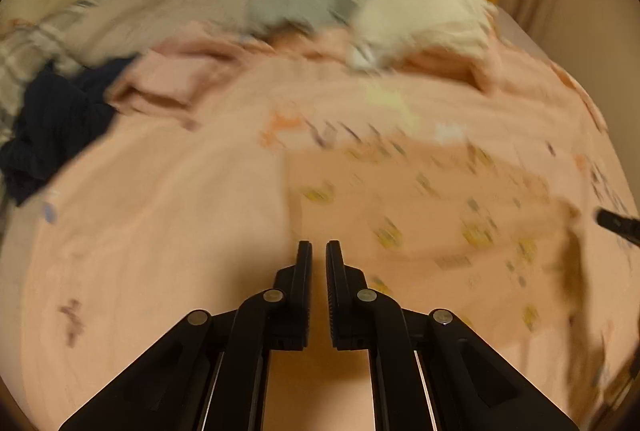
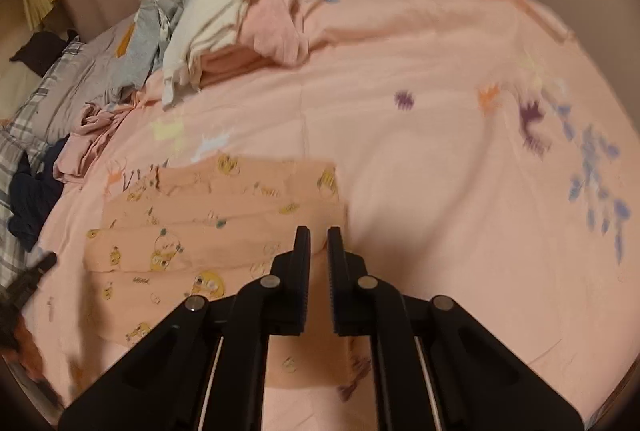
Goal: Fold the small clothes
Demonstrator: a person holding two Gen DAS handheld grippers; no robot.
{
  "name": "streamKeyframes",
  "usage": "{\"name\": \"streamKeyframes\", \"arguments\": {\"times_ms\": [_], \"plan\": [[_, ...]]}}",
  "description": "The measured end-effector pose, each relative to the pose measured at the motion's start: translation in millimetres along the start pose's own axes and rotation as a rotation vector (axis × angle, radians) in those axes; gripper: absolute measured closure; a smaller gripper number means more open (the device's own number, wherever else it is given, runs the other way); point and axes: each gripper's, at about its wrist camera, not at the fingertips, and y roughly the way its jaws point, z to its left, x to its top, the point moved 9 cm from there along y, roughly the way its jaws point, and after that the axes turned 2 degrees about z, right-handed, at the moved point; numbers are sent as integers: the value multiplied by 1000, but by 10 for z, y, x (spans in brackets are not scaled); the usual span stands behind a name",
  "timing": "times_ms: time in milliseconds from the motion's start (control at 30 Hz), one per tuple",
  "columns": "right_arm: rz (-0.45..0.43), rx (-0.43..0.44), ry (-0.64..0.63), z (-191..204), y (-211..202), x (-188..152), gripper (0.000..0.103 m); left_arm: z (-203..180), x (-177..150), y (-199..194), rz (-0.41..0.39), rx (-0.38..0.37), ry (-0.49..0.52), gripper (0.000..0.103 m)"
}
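Peach printed garment (image 2: 216,227), patterned with small yellow cartoon figures, lies spread flat on the pink bedspread (image 2: 420,159), near the bed's front edge. In the right wrist view it reaches from the left of the fingers to just under them, its right edge passing beneath the two tips; the right gripper (image 2: 319,231) hangs over that edge with its fingers drawn to a narrow gap and nothing between them. At that view's far left edge, beside the garment's left side, a dark blurred piece of the left gripper shows. In the left wrist view, which is smeared by motion, the same garment (image 1: 420,215) lies to the right of the left gripper (image 1: 319,245), its left edge just beyond the fingertips; these fingers also stand nearly together and hold nothing. Toward the bed's left edge a navy garment (image 1: 56,127) lies crumpled, with folded pink cloth (image 1: 168,79) beside it. Along the far edge lie a grey garment (image 1: 296,3) and a cream pile (image 1: 416,7).
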Motion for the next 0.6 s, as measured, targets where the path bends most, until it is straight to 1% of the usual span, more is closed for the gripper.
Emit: {"name": "streamKeyframes", "arguments": {"times_ms": [33, 67, 100, 167, 200, 233, 267, 333, 367, 400, 433, 467, 500, 533, 567, 600], "plan": [[30, 57, 7, 51, 46, -71, 94, -90, -53, 62, 25, -34, 5, 96], [48, 88, -2, 102, 74, -124, 95, -148, -86, 113, 42, -45, 7, 96], [68, 95, -29, 154, 134, -190, 95, -224, -103, 205, 57, -45, 14, 96], [94, 19, -82, 176, 302, -300, 94, -344, -103, 386, 81, -38, 42, 96], [105, 2, -90, 187, 364, -333, 93, -396, -108, 500, 103, -40, 46, 96], [129, 4, -93, 205, 465, -376, 93, -418, -106, 607, 126, -37, 43, 96], [158, 25, -83, 230, 590, -404, 93, -422, -96, 713, 147, -30, 36, 96], [174, 25, -80, 242, 744, -357, 95, -403, 27, 865, 159, -21, 30, 96], [178, 18, -91, 258, 807, -307, 99, -380, 139, 914, 151, -28, 18, 96], [166, 18, -101, 288, 843, -209, 99, -333, 301, 976, 141, -25, 3, 96], [148, 20, -109, 321, 869, -82, 99, -281, 488, 1024, 117, -6, -11, 96], [126, 6, -115, 352, 927, 106, 98, -208, 648, 1061, 85, 46, -25, 96], [113, -18, -114, 364, 983, 247, 98, -99, 856, 1101, 46, 128, -43, 96], [109, -43, -106, 356, 1052, 364, 98, -3, 1044, 1115, 11, 179, -70, 96], [114, -76, -73, 316, 1160, 525, 97, 89, 1193, 1091, -16, 199, -108, 96], [118, -84, -36, 271, 1204, 611, 92, 154, 1263, 1046, -30, 191, -145, 96]]}}
